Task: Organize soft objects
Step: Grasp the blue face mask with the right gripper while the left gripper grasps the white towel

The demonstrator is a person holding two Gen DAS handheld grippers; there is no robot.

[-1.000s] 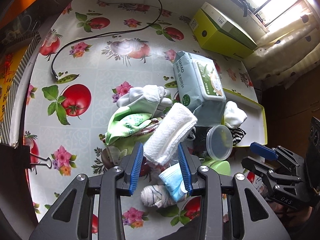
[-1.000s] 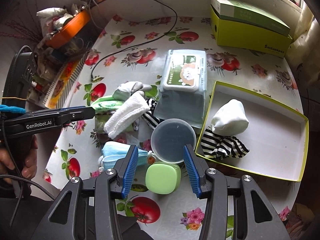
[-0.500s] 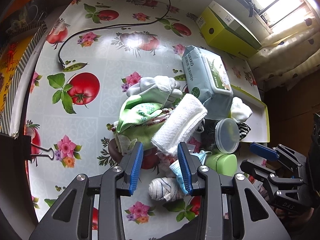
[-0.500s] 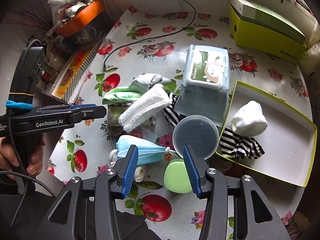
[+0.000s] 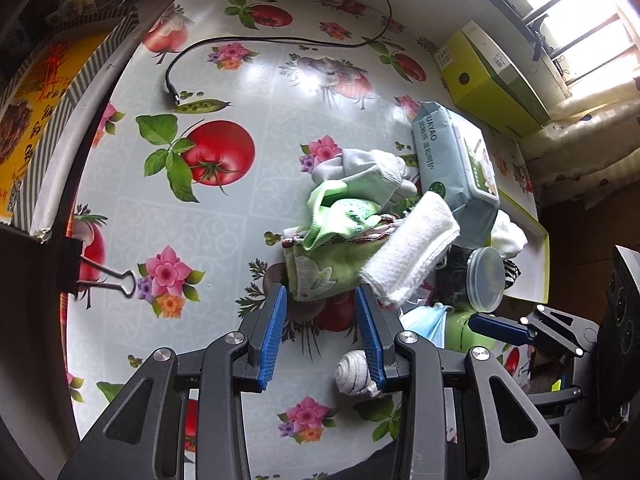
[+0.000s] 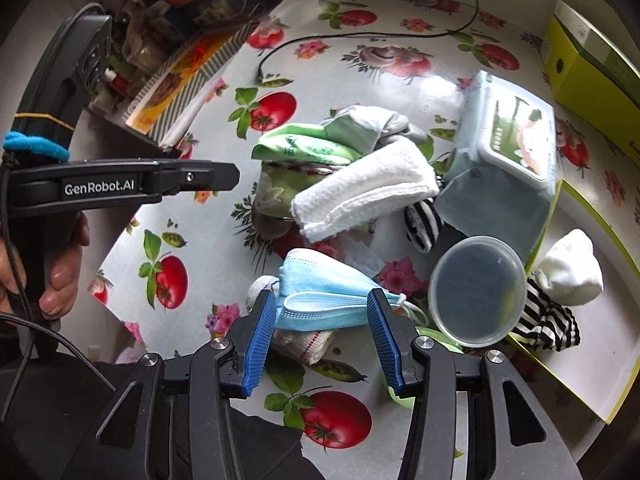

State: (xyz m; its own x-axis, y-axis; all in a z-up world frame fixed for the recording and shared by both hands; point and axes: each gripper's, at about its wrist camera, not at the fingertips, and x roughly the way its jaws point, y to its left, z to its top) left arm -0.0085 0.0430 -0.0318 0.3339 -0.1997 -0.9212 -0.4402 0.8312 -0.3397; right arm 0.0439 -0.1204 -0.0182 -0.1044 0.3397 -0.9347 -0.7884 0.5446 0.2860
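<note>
A heap of soft things lies mid-table: a folded white towel [image 5: 412, 248] [image 6: 364, 192] on a green cloth [image 5: 340, 212] [image 6: 304, 148], and a grey sock [image 5: 368, 168]. My left gripper [image 5: 320, 292] hangs open at the heap's near edge, nothing between its pads. A blue face mask [image 6: 320, 292] lies between the pads of my right gripper [image 6: 320, 300]. Its jaws are opening and the pads do not press the mask. A rolled white sock [image 5: 352, 372] [image 6: 304, 340] sits under the mask. The yellow-green tray [image 6: 592, 320] holds a white sock ball [image 6: 568, 272] and a striped cloth [image 6: 548, 316].
A wet-wipes pack [image 6: 504, 152] lies beside the tray, a round plastic tub [image 6: 476, 292] and a green case [image 5: 460, 332] in front of it. A yellow-green box [image 5: 492, 80] stands at the back. A black cable [image 5: 240, 40] crosses the far cloth. A binder clip [image 5: 100, 276] grips the left edge.
My right gripper has swung left, from over the green case to over the blue mask, rolling as it went. My left gripper has shifted left and lower, off the white towel.
</note>
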